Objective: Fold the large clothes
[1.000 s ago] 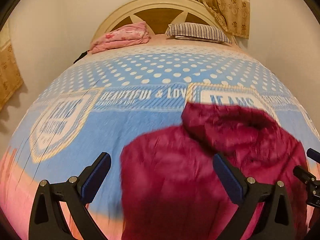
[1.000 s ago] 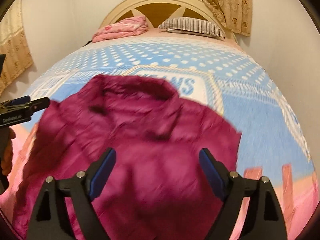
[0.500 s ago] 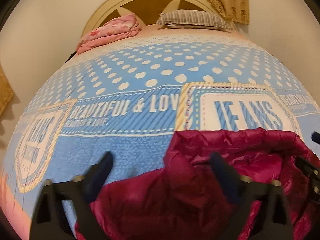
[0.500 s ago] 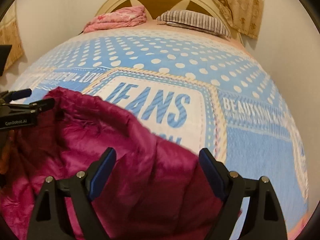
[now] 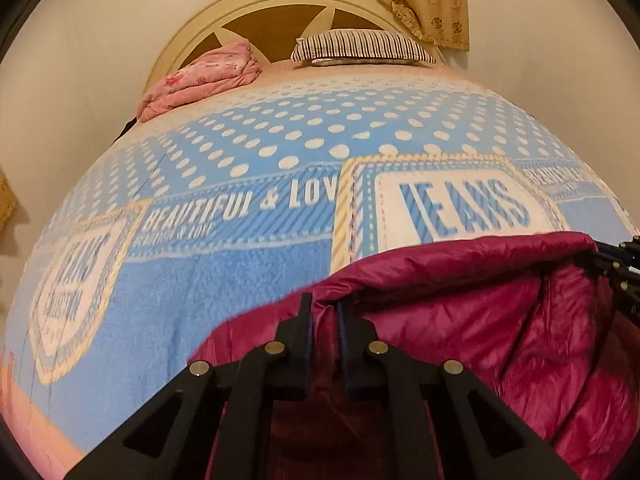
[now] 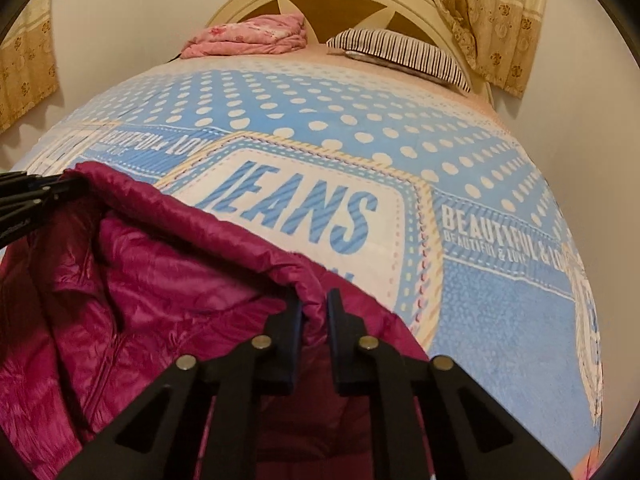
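Note:
A magenta puffer jacket (image 5: 500,320) lies on the near part of the bed; it also shows in the right wrist view (image 6: 140,292). My left gripper (image 5: 325,312) is shut on the jacket's top edge at its left end. My right gripper (image 6: 314,304) is shut on the same edge at its right end. The edge is stretched between them. Each gripper shows at the side of the other's view, the right one (image 5: 616,264) and the left one (image 6: 36,200). The jacket's lower part is hidden behind the grippers.
The bed carries a blue blanket (image 5: 240,208) with white dots and "JEANS" lettering. At the headboard (image 5: 280,12) lie a folded pink quilt (image 5: 200,80) and a striped pillow (image 5: 360,46). Curtains (image 6: 492,20) hang at the back right. Walls flank the bed.
Both grippers went from wide open above the jacket to shut on its top edge. They moved down and forward to that edge, which now stretches between them.

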Tool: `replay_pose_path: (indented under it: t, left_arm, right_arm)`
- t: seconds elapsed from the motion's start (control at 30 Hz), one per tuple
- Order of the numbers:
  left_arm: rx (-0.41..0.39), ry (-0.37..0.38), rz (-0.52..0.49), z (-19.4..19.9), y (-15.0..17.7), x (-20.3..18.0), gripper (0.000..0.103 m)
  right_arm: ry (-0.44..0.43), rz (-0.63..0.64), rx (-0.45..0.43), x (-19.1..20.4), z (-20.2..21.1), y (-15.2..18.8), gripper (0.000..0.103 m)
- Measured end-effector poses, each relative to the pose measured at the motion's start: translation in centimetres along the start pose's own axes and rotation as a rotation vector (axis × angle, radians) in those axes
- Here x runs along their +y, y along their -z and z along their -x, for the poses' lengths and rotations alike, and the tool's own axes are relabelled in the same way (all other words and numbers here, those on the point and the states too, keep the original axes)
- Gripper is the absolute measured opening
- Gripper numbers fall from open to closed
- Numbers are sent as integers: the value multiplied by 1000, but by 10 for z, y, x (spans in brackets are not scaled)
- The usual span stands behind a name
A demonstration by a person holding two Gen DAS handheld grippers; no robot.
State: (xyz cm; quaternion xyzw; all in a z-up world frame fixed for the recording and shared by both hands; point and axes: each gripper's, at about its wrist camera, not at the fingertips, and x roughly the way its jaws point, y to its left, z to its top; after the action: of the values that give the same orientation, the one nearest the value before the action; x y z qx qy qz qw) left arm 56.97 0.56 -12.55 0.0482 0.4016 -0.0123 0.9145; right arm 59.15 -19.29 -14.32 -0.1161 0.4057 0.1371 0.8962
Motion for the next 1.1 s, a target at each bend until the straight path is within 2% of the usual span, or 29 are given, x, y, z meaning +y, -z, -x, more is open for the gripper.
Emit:
replay_pose_path:
  t: [0.23, 0.33, 0.43, 0.47, 0.53, 0.6, 0.67, 0.7, 0.77, 0.87, 0.9, 0.93, 1.03, 1.1]
  left_arm:
    - [63, 1, -2, -14, 36, -3, 10]
    - [62, 15, -13, -12, 42, -6, 10]
    - [29, 15, -7, 4, 42, -7, 14]
    - [24, 19, -5, 10, 40, -6, 19]
    - [-15, 13, 10, 25, 36, -3, 36]
    - [-101, -4, 53, 48, 31, 2, 74]
    - [-179, -18, 105, 63, 23, 7, 83]
    - [-198, -14, 123, 66, 18, 8, 83]
    - [-180, -19, 127, 57, 3, 2, 84]
    - [-105, -15, 123, 25, -3, -11, 83]
    - [-66, -33, 103, 12, -2, -17, 84]
    - [-9, -94, 67, -5, 4, -26, 84]
    - [47, -113, 61, -27, 22, -29, 84]
    - [43, -107, 67, -29, 27, -28, 84]
  right_arm:
    - [20, 22, 27, 7, -2, 23, 9]
    - [33, 36, 33, 8, -5, 32, 9]
    - [50, 42, 40, 8, -11, 43, 9]
    - [58, 52, 37, 9, -12, 46, 9]
    - [70, 60, 30, 12, -13, 48, 9]
    - [69, 56, 26, 12, -13, 48, 9]
    - [65, 52, 23, 10, -14, 49, 9]
    - [64, 51, 23, 11, -15, 50, 9]
    - [67, 54, 20, 11, -15, 51, 9]
    - [74, 58, 11, 13, -16, 53, 9]
    - [75, 58, 9, 13, -15, 53, 9]
    - [73, 58, 9, 13, -15, 53, 9]
    - [62, 57, 9, 10, -10, 54, 10]
    - [15, 29, 16, 4, -1, 53, 20]
